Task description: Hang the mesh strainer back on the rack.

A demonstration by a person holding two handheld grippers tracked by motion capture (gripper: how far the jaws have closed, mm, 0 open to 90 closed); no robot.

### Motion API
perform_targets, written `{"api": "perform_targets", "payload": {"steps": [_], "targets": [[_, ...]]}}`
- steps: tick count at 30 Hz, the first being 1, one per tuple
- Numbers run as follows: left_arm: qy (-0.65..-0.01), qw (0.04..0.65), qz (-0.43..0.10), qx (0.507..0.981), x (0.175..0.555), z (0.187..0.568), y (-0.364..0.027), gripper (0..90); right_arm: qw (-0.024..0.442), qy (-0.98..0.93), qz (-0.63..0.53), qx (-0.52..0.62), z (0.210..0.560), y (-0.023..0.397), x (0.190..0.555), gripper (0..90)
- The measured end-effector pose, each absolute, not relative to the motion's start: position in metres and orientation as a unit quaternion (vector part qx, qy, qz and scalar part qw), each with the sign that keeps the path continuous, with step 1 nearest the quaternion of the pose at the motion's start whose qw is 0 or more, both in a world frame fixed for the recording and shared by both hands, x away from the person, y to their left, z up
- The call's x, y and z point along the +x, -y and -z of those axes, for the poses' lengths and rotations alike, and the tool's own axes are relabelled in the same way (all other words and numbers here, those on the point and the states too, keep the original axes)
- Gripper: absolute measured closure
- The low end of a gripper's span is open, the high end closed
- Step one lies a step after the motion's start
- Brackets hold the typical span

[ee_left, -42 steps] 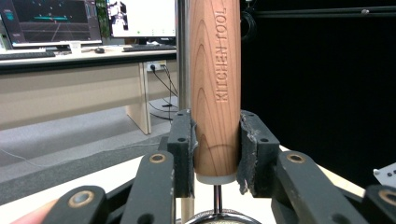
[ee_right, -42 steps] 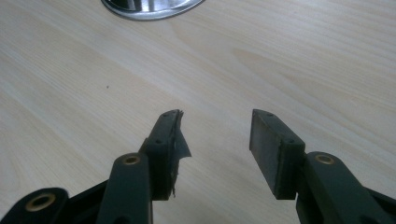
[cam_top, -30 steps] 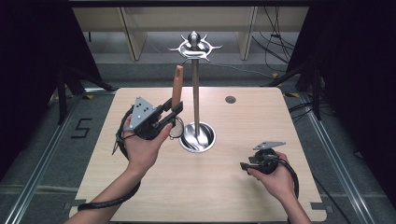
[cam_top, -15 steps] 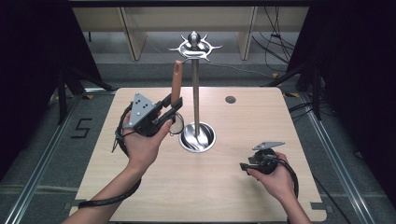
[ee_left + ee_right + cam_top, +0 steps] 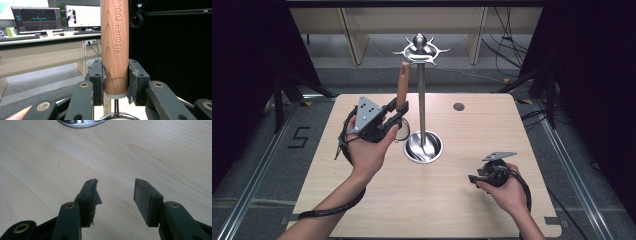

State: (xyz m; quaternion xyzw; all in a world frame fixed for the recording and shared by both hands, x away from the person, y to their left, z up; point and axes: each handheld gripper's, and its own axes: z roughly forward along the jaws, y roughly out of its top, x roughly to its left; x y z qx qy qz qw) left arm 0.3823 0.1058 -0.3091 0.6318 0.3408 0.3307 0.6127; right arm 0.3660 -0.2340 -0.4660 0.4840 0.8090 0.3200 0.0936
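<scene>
A kitchen tool with a wooden handle stands upright in my left gripper, just left of the metal stand's pole. In the left gripper view both pads press on the handle's lower end, stamped KITCHEN TOOL, and the left gripper is shut on it. A thin metal shaft runs down from the handle; the tool's head is mostly hidden. The stand has a crown of hooks and a round shiny base. My right gripper rests low at the table's right, open over bare wood.
The light wooden table has a small dark disc at its far side. Wooden shelving stands behind the table, with dark curtains on both sides. Desks with monitors show in the left gripper view.
The left gripper has crept slightly upward with the tool still held. The right hand has stayed where it was.
</scene>
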Motion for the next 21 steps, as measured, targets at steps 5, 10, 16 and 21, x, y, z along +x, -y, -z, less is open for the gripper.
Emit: {"api": "perform_targets", "payload": {"steps": [5,10,16,21], "targets": [[-0.344,0.609,-0.332,0.633,0.386,0.309,-0.103,68.0,0.092,-0.808,-0.319,0.486,0.466,0.234,0.365,53.7],[-0.349,0.608,-0.328,0.634,0.39,0.309,-0.101,68.0,0.079,-0.814,-0.313,0.483,0.465,0.235,0.366,53.7],[-0.353,0.605,-0.326,0.635,0.395,0.307,-0.096,67.9,0.088,-0.815,-0.31,0.482,0.466,0.235,0.366,53.6],[-0.373,0.603,-0.309,0.634,0.396,0.306,-0.092,67.7,0.09,-0.816,-0.31,0.48,0.467,0.235,0.366,53.6]]}}
